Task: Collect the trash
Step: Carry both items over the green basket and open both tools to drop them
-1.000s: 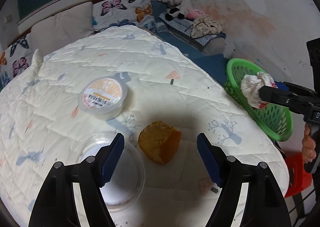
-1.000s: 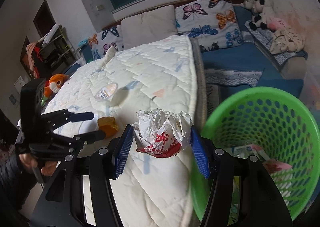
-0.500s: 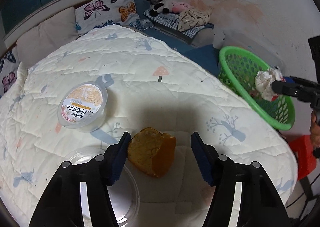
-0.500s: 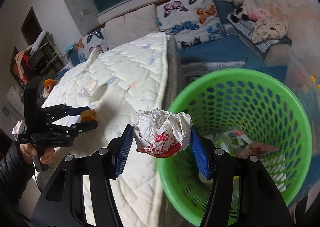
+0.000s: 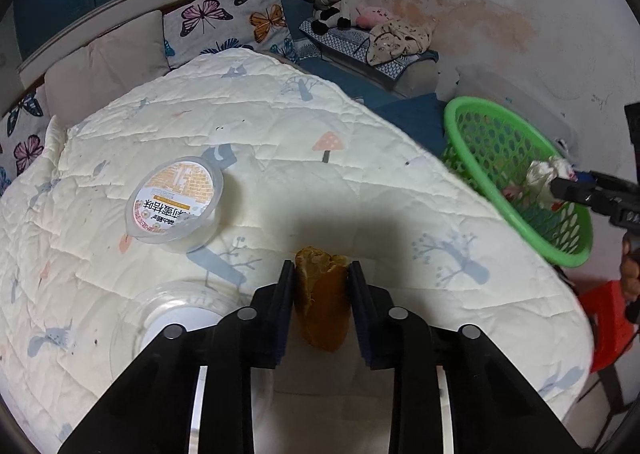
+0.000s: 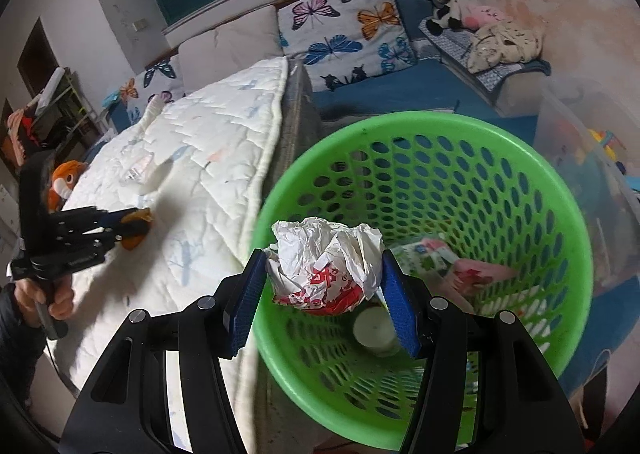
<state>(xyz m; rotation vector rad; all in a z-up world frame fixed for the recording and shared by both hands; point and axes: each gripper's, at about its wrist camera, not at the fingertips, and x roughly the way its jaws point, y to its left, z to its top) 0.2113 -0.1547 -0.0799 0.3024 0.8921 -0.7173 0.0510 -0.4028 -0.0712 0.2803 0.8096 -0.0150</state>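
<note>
My left gripper (image 5: 321, 274) is shut on an orange piece of bread (image 5: 323, 302) on the white quilted bed (image 5: 280, 158); it also shows in the right wrist view (image 6: 138, 224). My right gripper (image 6: 324, 286) is shut on a crumpled white and red paper wrapper (image 6: 326, 264) and holds it over the near rim of the green mesh basket (image 6: 520, 190). The wrapper (image 5: 546, 176) and basket (image 5: 480, 122) also show at the right of the left wrist view.
A round lidded plastic cup (image 5: 174, 202) lies on the bed to the left of the bread. A clear plastic lid (image 5: 176, 322) lies beside my left fingers. The basket holds a white cup (image 6: 374, 332) and packets. A red stool (image 5: 608, 318) stands past the bed corner.
My left gripper closed on the bread. My right gripper carried the wrapper from over the bed edge to over the basket.
</note>
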